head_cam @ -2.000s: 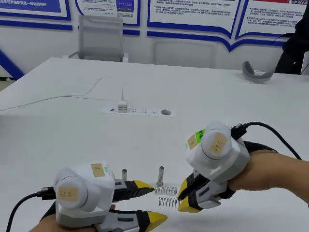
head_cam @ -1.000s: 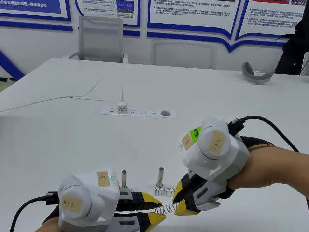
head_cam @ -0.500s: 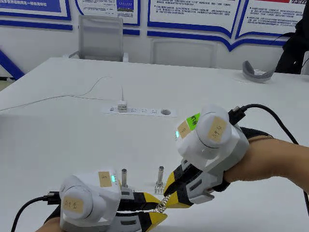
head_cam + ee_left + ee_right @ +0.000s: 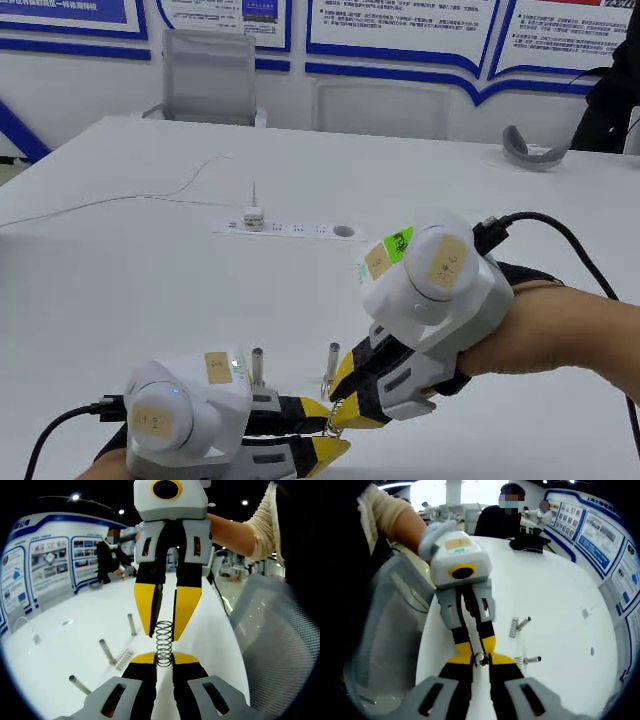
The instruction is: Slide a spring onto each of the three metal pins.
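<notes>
White table (image 4: pixel 150 280): left gripper (image 4: pixel 164 659) and right gripper (image 4: pixel 479 661) pinch one spring (image 4: pixel 163 637).

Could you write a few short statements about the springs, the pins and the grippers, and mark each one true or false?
1. The left gripper and the right gripper meet at one spring. True.
2. That spring sits on a metal pin. False: it is in the air, clear of the pins.
3. A second spring lies on the table beside a pin. True.
4. The table is black. False: it is white.
</notes>
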### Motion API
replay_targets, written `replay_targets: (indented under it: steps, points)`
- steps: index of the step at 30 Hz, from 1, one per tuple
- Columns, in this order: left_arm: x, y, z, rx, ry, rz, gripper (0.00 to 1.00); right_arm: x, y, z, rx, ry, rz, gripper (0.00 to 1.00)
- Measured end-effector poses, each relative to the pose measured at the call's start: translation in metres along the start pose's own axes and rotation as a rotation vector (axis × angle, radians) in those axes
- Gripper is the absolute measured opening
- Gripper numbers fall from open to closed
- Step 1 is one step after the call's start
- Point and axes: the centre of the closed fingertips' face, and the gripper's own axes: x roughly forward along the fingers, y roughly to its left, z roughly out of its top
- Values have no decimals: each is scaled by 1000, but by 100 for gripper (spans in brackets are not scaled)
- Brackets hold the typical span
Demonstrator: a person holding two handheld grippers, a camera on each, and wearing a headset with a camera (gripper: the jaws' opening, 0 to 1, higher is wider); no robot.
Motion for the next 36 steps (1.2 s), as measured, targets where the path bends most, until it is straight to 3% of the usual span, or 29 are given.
replay_targets:
  steps: [21, 28, 36]
  points:
    - [0, 4, 3, -20, -25, 20, 12, 2, -4, -1, 9, -7, -17, 12]
    - [-1, 6, 3, -37, -36, 24, 17, -1, -10, -2, 21, -7, -32, 12]
    - [-10, 10, -4, -59, -27, 39, 24, -7, -17, -8, 40, -4, -54, 12]
